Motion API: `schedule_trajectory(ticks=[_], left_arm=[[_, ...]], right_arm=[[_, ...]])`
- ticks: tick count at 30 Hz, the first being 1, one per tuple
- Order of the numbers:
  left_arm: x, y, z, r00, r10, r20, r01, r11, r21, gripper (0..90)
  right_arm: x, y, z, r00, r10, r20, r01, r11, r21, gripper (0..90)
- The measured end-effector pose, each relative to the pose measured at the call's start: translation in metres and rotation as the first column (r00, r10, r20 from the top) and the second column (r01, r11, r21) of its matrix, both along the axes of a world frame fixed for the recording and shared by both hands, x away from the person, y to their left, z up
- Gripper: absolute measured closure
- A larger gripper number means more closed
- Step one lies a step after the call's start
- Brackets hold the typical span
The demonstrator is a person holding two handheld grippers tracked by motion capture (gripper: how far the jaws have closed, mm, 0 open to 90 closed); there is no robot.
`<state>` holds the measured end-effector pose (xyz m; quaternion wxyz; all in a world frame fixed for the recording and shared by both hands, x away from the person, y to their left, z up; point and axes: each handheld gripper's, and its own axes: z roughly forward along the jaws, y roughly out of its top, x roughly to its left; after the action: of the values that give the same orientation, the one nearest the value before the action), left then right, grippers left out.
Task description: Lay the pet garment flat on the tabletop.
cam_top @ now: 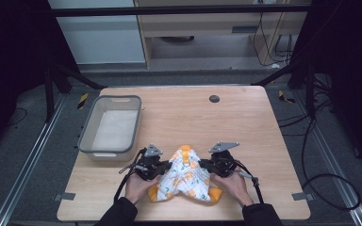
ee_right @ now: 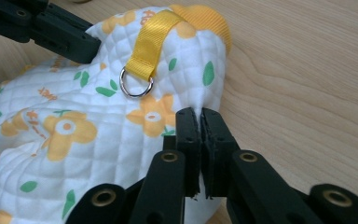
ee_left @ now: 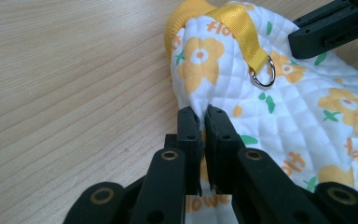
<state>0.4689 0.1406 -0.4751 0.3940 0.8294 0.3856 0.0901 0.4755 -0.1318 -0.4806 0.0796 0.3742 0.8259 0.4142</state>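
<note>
quilted floral garment (cam_top: 186, 176) bunched at table (cam_top: 245, 117) near edge, left gripper (ee_left: 201, 117) clamped on its one side, right gripper (ee_right: 199, 119) clamped on the other, grey bin (cam_top: 86, 132) at left edge

floor (cam_top: 23, 155): grey carpet | cabinet (cam_top: 207, 33): pale wood, behind | surroundings: dark

– What's on the desk (cam_top: 245, 122)?

– A grey bin (cam_top: 110, 126) at the left side, and near the front edge a white quilted cloth (cam_top: 187, 176) with orange flowers and orange trim.

– And the hands?

– The left gripper (cam_top: 160, 168) touches the cloth's left side and the right gripper (cam_top: 210, 165) its right side, each held by a hand in a dark sleeve. A small dark round disc (cam_top: 214, 99) sits toward the far edge
</note>
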Motion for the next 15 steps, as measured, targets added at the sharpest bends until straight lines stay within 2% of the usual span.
schedule_trajectory(ticks=[3,6,9,13,15], left_arm=[[-0.004,0.003,0.008,0.9997,0.002,0.025,-0.002,0.9997,-0.023,86.9],[-0.009,0.006,0.019,0.9986,0.000,0.052,0.004,0.9981,-0.062,87.1],[-0.018,0.006,0.036,0.9946,-0.004,0.104,0.014,0.9959,-0.089,87.1],[-0.028,0.006,0.059,0.9832,-0.007,0.182,0.027,0.9935,-0.110,87.2],[-0.031,0.004,0.072,0.9751,-0.002,0.222,0.031,0.9915,-0.127,87.2]], right_arm=[[-0.003,-0.001,0.006,1.0000,-0.003,0.008,0.003,1.000,0.007,88.3],[-0.009,-0.004,0.016,0.9991,-0.002,0.043,0.001,1.000,0.030,88.6],[-0.016,-0.007,0.029,0.9959,-0.001,0.091,-0.003,0.999,0.043,88.6],[-0.028,-0.010,0.055,0.9821,-0.009,0.188,-0.005,0.997,0.076,88.7],[-0.033,-0.012,0.067,0.9714,-0.023,0.236,0.001,0.996,0.090,88.6]])
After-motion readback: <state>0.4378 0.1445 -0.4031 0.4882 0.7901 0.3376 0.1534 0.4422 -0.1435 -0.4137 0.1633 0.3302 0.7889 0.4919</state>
